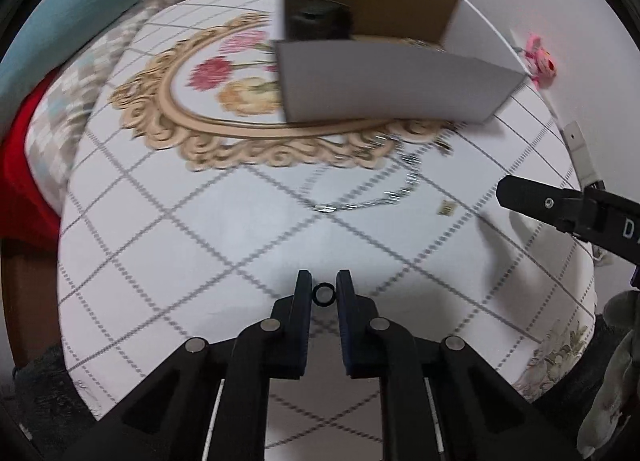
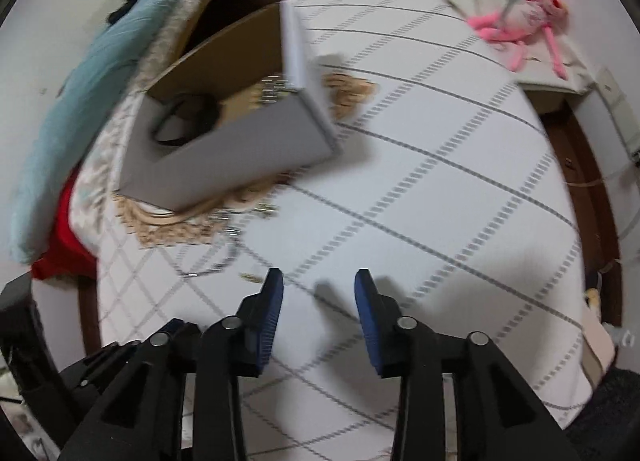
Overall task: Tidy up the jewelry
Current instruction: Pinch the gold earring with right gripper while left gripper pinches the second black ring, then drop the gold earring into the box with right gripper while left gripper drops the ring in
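My left gripper [image 1: 323,293] is shut on a small black ring [image 1: 323,294], held above the white checked tablecloth [image 1: 160,245]. A silver chain necklace [image 1: 360,193] lies on the cloth ahead, near a small gold piece [image 1: 447,207]. An open cardboard box [image 1: 384,85] stands beyond, with a dark round object [image 1: 316,19] inside. My right gripper [image 2: 318,289] is open and empty above the cloth. In the right wrist view the box [image 2: 232,157] is at upper left, with the necklace [image 2: 216,265] below it. The right gripper's finger [image 1: 560,205] shows at the right edge of the left wrist view.
A gold-framed flower pattern [image 1: 224,101] lies on the cloth under the box. A pink plush toy [image 2: 524,21] lies at the far right. A teal cushion [image 2: 80,101] and a red cloth [image 2: 64,245] are at the left edge.
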The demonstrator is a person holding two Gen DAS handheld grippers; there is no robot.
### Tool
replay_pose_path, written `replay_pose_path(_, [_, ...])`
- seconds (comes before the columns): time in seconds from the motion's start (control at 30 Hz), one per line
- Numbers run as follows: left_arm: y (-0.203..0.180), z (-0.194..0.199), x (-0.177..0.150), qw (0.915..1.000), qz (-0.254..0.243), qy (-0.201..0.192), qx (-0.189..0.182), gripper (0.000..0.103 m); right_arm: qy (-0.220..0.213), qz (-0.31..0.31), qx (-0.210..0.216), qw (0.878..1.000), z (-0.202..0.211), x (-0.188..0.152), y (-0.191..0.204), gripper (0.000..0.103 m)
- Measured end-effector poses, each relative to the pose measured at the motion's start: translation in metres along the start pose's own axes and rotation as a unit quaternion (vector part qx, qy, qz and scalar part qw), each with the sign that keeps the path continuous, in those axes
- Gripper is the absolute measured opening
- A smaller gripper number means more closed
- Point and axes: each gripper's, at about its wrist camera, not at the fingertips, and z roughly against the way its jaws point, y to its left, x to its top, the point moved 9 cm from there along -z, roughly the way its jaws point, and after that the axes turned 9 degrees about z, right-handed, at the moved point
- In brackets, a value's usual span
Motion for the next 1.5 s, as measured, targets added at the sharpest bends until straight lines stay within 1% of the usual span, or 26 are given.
replay_pose_path(0.07, [0.014,0.001,0.002,0.9999,0.01,-0.002,0.006,0.01,0.0,0.016,0.008,1.0,-0.004,0.003,0.015,0.04])
replay_pose_path(0.17, [0.03,-0.001,0.007,0.9996,0.024,-0.002,0.013,0.01,0.004,0.043,0.006,0.999,-0.012,0.007,0.036,0.04])
replay_pose_path(0.33, [0.043,-0.002,0.009,0.9991,0.04,-0.001,0.016,0.01,0.025,0.077,-0.022,0.996,-0.034,0.002,0.056,0.039])
replay_pose_path(0.37, [0.044,-0.002,0.008,0.999,0.041,-0.001,0.016,0.01,0.031,0.082,-0.031,0.996,-0.039,-0.001,0.057,0.037])
replay_pose_path(0.4, [0.045,-0.002,0.008,0.999,0.042,0.0,0.015,0.01,0.022,0.09,-0.04,0.995,-0.039,-0.001,0.058,0.023])
replay_pose_path(0.43, [0.046,-0.002,0.007,0.999,0.042,0.001,0.014,0.01,0.026,0.103,-0.052,0.993,-0.042,-0.003,0.059,0.009])
replay_pose_path(0.47, [0.047,-0.002,0.007,0.999,0.042,0.001,0.013,0.01,0.022,0.11,-0.062,0.992,-0.043,-0.003,0.06,0.009])
replay_pose_path(0.57, [0.043,0.0,0.01,0.9991,0.043,0.001,0.008,0.01,0.02,0.118,-0.065,0.991,-0.042,-0.005,0.061,0.008])
replay_pose_path(0.67, [0.036,0.009,0.016,0.9991,0.043,-0.003,-0.006,0.01,0.016,0.095,-0.048,0.994,-0.034,-0.004,0.057,0.008])
replay_pose_path(0.73, [0.022,0.021,0.026,0.9989,0.039,-0.011,-0.023,0.01,0.002,0.073,-0.03,0.997,-0.018,0.002,0.052,0.008])
replay_pose_path(0.83, [0.001,0.044,0.055,0.9973,0.036,-0.028,-0.057,0.01,-0.031,0.047,-0.002,0.998,0.018,0.025,0.046,0.008])
replay_pose_path(0.93, [-0.019,0.064,0.091,0.9943,0.037,-0.043,-0.09,0.01,-0.061,0.033,0.024,0.997,0.052,0.06,0.04,0.008])
replay_pose_path(1.0, [-0.033,0.07,0.114,0.9927,0.034,-0.048,-0.105,0.01,-0.068,0.029,0.033,0.997,0.059,0.083,0.038,0.008])
replay_pose_path(1.13, [-0.045,0.054,0.155,0.9932,0.017,-0.034,-0.109,0.011,-0.055,0.036,0.026,0.997,0.051,0.115,0.032,0.008])
replay_pose_path(1.2, [-0.045,0.042,0.165,0.9956,0.014,-0.02,-0.09,0.011,-0.035,0.04,0.023,0.998,0.039,0.126,0.027,0.009])
replay_pose_path(1.27, [-0.043,0.032,0.172,0.9966,0.013,-0.012,-0.08,0.013,-0.011,0.047,0.015,0.999,0.028,0.133,0.023,0.009])
replay_pose_path(1.3, [-0.04,0.027,0.178,0.997,0.016,-0.003,-0.076,0.017,-0.003,0.047,0.01,0.999,0.023,0.135,0.021,0.01])
replay_pose_path(1.37, [-0.038,0.027,0.182,0.9973,0.025,0.002,-0.069,0.031,0.009,0.05,0.0,0.999,0.014,0.139,0.019,0.012])
replay_pose_path(1.4, [-0.035,0.027,0.187,0.9974,0.03,-0.001,-0.065,0.049,0.012,0.05,-0.006,0.999,0.013,0.14,0.017,0.022])
replay_pose_path(1.43, [-0.035,0.032,0.188,0.9973,0.034,-0.007,-0.064,0.063,0.011,0.05,-0.008,0.999,0.013,0.141,0.016,0.035])
replay_pose_path(1.5, [-0.029,0.039,0.193,0.9973,0.039,-0.023,-0.057,0.069,0.003,0.051,-0.012,0.999,0.017,0.144,0.014,0.04])
